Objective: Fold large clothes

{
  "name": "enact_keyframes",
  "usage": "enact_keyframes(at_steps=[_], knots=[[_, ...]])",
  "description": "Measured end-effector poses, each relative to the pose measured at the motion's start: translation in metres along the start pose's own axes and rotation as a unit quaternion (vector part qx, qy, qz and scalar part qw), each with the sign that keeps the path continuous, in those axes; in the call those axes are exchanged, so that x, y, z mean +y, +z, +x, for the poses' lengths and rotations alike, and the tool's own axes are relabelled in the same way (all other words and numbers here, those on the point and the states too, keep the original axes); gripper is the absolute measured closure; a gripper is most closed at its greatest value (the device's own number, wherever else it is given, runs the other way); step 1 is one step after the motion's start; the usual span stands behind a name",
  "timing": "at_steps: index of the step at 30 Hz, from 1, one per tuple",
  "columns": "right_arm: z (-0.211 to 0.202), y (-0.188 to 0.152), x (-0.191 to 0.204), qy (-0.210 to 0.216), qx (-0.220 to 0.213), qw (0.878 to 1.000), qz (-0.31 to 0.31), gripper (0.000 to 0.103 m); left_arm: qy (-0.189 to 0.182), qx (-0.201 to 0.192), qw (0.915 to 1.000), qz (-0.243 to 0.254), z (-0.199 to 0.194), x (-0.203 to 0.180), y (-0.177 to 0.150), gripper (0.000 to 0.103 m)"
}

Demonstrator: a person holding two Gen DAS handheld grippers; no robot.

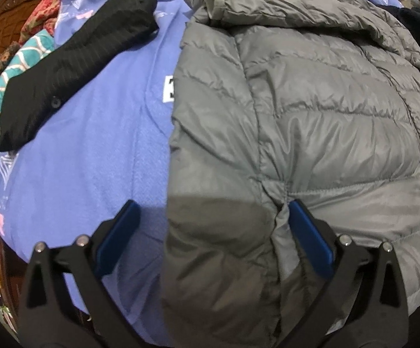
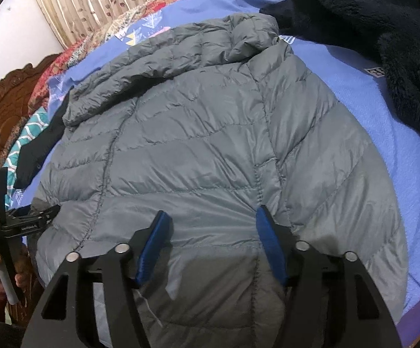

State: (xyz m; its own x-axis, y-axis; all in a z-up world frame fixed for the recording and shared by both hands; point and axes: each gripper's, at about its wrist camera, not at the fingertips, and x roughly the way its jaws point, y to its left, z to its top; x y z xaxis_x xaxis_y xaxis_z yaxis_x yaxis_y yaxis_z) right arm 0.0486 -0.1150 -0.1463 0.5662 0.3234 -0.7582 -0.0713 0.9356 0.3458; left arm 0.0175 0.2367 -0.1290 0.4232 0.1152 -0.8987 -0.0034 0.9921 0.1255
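Both grippers, left [image 1: 212,217] and right [image 2: 211,226], stand spread over the grey puffer jacket [image 1: 311,116] hem beneath them, grasp pending; closing on the hem comes next.

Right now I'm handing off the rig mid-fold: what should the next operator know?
Left tongs: open, straddling the near left edge of the grey puffer jacket, nothing gripped.
Right tongs: open, poised over the jacket's near hem, nothing gripped.
Jacket lies spread on the blue bedsheet, hood at the far end. Black garment lies to its left, dark fleece to its right.
Done: jacket laid out. Left: grip the hem and fold; no fold visible yet.
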Motion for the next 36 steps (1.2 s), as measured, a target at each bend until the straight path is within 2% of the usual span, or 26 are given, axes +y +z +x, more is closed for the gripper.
enact_keyframes(at_steps=[3,8,15,19,20,22,24,26,29,31,34,36], knots=[[0.003,0.0,0.007,0.012,0.002,1.0,-0.015,0.001,-0.012,0.004,0.9999,-0.002,0.001,0.005,0.0,0.004],[0.007,0.002,0.011,0.018,0.01,1.0,-0.017,-0.005,-0.019,0.001,0.9998,-0.003,0.002,0.011,-0.001,0.004],[0.007,0.005,0.004,0.046,0.016,0.999,0.009,-0.006,-0.021,-0.015,0.9997,0.005,0.0,0.011,-0.006,0.004],[0.002,0.012,0.001,0.064,0.026,0.997,0.024,-0.005,-0.042,0.0,0.999,0.017,-0.005,0.017,-0.003,0.004],[-0.005,0.014,0.002,0.067,0.02,0.997,0.026,-0.004,-0.047,0.005,0.9987,0.02,-0.012,0.021,-0.001,0.004],[-0.03,0.019,0.002,0.08,-0.02,0.996,0.023,0.003,-0.047,-0.011,0.9987,0.016,-0.027,0.034,0.001,0.004],[-0.064,0.021,-0.006,0.061,-0.073,0.995,0.011,0.005,-0.053,-0.035,0.998,0.004,-0.047,0.052,-0.004,0.004],[-0.08,0.021,-0.022,0.035,-0.088,0.995,0.02,0.008,-0.061,-0.04,0.9972,-0.012,-0.056,0.07,-0.011,0.004],[-0.086,0.014,-0.057,0.002,-0.072,0.996,0.051,0.016,-0.082,-0.023,0.9957,-0.036,-0.057,0.091,-0.02,0.004],[-0.084,0.005,-0.073,-0.006,-0.056,0.996,0.068,0.02,-0.099,-0.009,0.9937,-0.052,-0.052,0.097,-0.025,0.004],[-0.074,-0.006,-0.081,-0.03,-0.029,0.997,0.06,0.02,-0.139,0.011,0.9876,-0.072,-0.045,0.093,-0.034,0.004],[-0.065,-0.012,-0.086,-0.041,-0.014,0.997,0.064,0.023,-0.156,0.013,0.9857,-0.064,-0.044,0.081,-0.038,0.006]])
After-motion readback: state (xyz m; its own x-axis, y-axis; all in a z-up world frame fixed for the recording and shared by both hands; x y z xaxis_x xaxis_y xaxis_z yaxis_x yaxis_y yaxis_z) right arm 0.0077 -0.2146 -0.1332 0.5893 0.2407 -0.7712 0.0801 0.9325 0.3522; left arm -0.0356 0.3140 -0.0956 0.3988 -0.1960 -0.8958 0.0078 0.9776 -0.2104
